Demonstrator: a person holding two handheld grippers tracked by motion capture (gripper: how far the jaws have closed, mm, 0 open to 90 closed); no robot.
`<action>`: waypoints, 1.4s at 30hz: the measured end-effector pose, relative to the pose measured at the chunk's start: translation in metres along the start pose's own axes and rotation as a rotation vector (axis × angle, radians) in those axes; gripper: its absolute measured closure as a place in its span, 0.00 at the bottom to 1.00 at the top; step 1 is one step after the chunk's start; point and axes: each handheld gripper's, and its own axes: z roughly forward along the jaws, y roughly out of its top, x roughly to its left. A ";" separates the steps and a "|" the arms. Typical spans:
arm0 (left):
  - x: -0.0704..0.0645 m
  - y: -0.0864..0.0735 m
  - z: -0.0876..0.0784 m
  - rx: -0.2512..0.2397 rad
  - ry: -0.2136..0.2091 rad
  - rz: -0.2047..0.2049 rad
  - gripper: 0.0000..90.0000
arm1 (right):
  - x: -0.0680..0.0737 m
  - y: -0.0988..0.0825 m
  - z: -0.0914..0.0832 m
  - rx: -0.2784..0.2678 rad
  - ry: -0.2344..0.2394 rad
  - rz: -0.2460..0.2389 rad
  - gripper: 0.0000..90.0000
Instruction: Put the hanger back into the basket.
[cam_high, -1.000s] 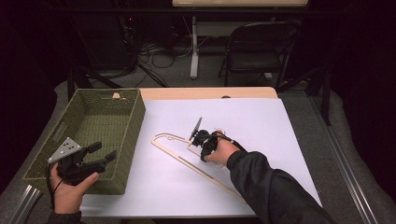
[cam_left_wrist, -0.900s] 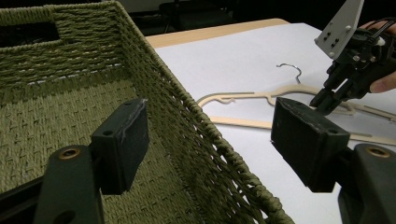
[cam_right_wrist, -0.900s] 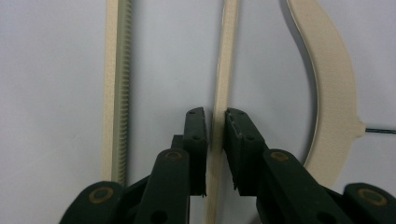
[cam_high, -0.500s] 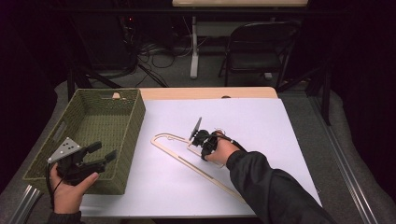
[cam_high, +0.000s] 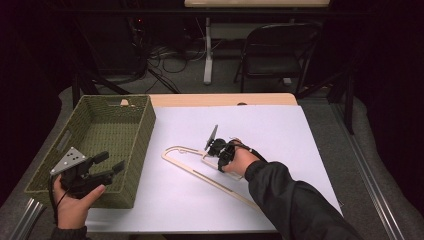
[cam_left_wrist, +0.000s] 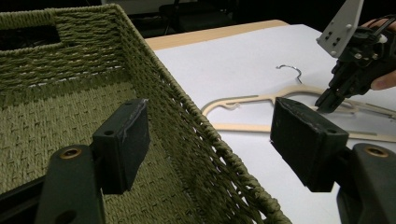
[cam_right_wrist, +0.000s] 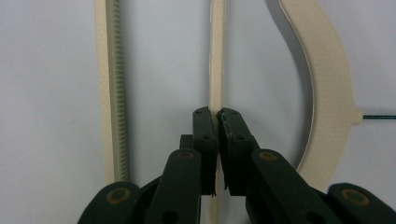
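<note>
one wooden hanger (cam_high: 200, 167) lies flat on the white table cover (cam_high: 280, 135), its thin middle bar (cam_right_wrist: 215, 60) pinched between the jaws of the right gripper (cam_right_wrist: 218, 116), which have just been closing and now press together on it. the ribbed bar (cam_right_wrist: 112, 84) and curved shoulder (cam_right_wrist: 327, 93) pass either side of the jaws. the left gripper (cam_high: 107, 162), jaws wide apart and holding nothing, hangs over the near right wall of the single green woven basket (cam_high: 145, 125); its floor looks bare. farther back stands one black chair (cam_high: 272, 55).

Hanger (cam_right_wrist: 215, 70) bars past frame edges
</note>
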 end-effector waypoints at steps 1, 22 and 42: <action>0.000 0.000 0.000 -0.001 0.000 0.000 0.31 | 0.000 0.000 0.000 0.000 0.000 0.000 0.95; -0.037 0.016 0.025 0.033 -0.107 0.060 0.36 | 0.030 -0.035 -0.034 -0.116 -0.116 -0.315 0.95; -0.087 0.024 0.105 0.212 -0.300 0.079 0.39 | 0.066 -0.046 -0.036 -0.139 -0.207 -0.472 0.95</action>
